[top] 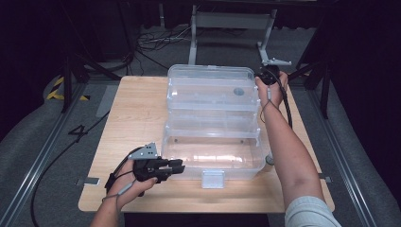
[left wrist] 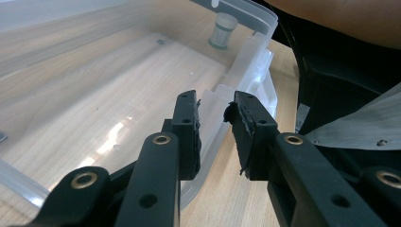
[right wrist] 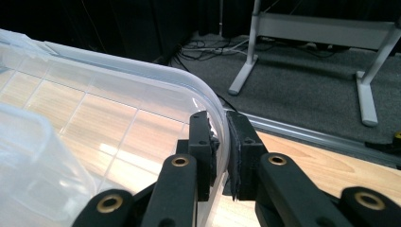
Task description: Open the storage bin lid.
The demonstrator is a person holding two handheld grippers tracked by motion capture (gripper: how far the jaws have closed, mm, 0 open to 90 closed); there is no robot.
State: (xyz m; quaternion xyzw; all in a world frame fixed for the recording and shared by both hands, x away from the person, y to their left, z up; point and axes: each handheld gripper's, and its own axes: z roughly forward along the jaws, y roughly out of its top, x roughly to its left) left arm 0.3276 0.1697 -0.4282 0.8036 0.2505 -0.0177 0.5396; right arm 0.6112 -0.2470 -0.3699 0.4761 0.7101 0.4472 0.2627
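Left gripper (top: 177, 166) low at the near left, pointing right, jaws parted around a thin edge; right gripper (top: 263, 75) at full arm's reach, far right, jaws clamped on a rim

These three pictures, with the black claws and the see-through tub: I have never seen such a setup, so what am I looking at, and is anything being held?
No machine here: a person holds a black two-jaw hand tool in each hand at a light wooden table.

The high view looks down from above the person's side. The other two come from small cameras riding on each tool, looking along its jaws.

On the table stands a large clear plastic storage box with its clear plastic lid swung up behind it.

The right gripper is clamped on the lid's far rounded rim, at the right corner in the high view. The left gripper sits at the box's near left wall, which runs between its jaws, with a gap showing on one side, so it does not look clamped.
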